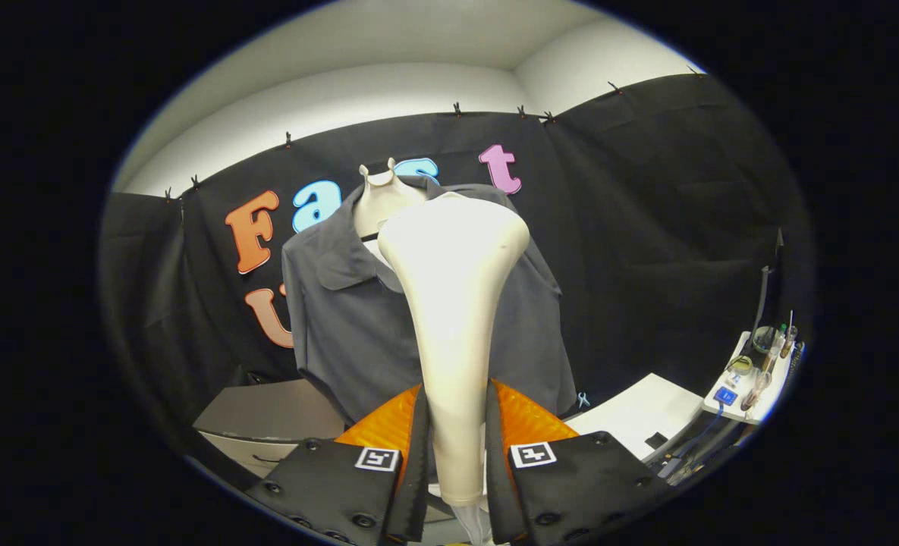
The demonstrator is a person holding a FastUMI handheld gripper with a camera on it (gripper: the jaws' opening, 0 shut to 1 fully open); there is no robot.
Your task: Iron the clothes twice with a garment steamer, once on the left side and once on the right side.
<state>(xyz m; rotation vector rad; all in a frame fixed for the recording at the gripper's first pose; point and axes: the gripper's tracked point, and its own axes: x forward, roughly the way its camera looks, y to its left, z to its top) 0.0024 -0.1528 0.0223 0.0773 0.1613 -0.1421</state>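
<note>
Looks to us like a staged recording booth in a lab, not anyone's home. We see black cloth (646,227) clipped up as the walls with plain white room walls above it, a grey shirt (343,318) on a mannequin bust (381,201) as the prop, and a white worktop (639,421) off to the side with a small shelf (760,379) of bottles and gadgets plus cables.

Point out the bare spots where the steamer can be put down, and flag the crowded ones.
The gripper is shut on the steamer, held in front of the grey shirt. Free patches: the white tabletop right of the shirt, bare but for a small dark piece near its edge, and the grey box top below the shirt's left side. Crowded: the small white shelf beyond the tabletop, full of tools and bottles.
</note>
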